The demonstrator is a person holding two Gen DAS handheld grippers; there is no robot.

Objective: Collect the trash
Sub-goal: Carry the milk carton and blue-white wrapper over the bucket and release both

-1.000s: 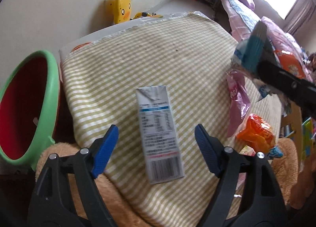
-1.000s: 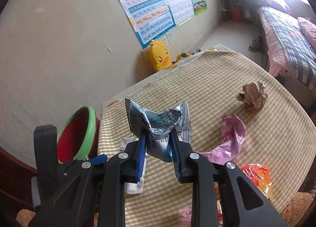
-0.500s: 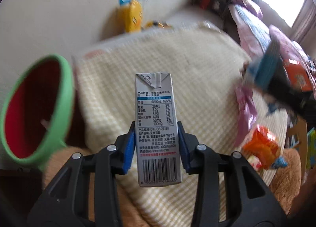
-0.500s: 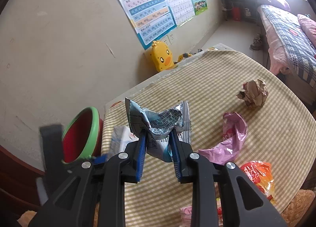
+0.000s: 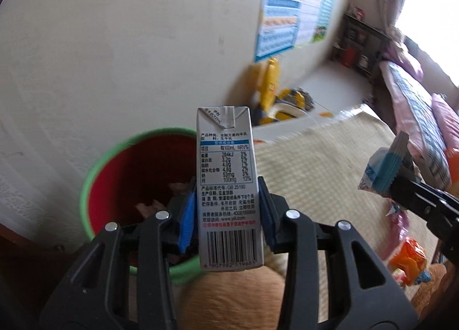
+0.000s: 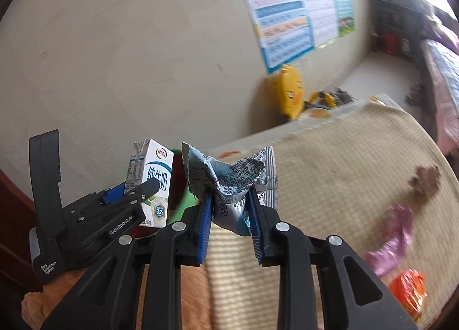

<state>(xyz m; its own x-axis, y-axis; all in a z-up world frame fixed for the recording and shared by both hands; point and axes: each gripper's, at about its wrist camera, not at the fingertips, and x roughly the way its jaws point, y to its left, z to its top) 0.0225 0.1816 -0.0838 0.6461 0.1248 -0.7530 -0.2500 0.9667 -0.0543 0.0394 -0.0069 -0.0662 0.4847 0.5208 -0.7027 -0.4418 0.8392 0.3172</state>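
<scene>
Holding the milk box point(image 5: 226, 186) upright above the red bin point(image 5: 134, 175), the left gripper point(image 5: 226, 215) jaws squeeze it. Move fully over the hole, then let go. The right gripper point(image 6: 229, 215) jaws pinch a crumpled wrapper point(image 6: 232, 180) beside the table point(image 6: 344, 175).

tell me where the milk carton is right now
In the left wrist view the milk carton stands upright, clamped in the left hand-held gripper, in front of the green-rimmed red bin.
</scene>
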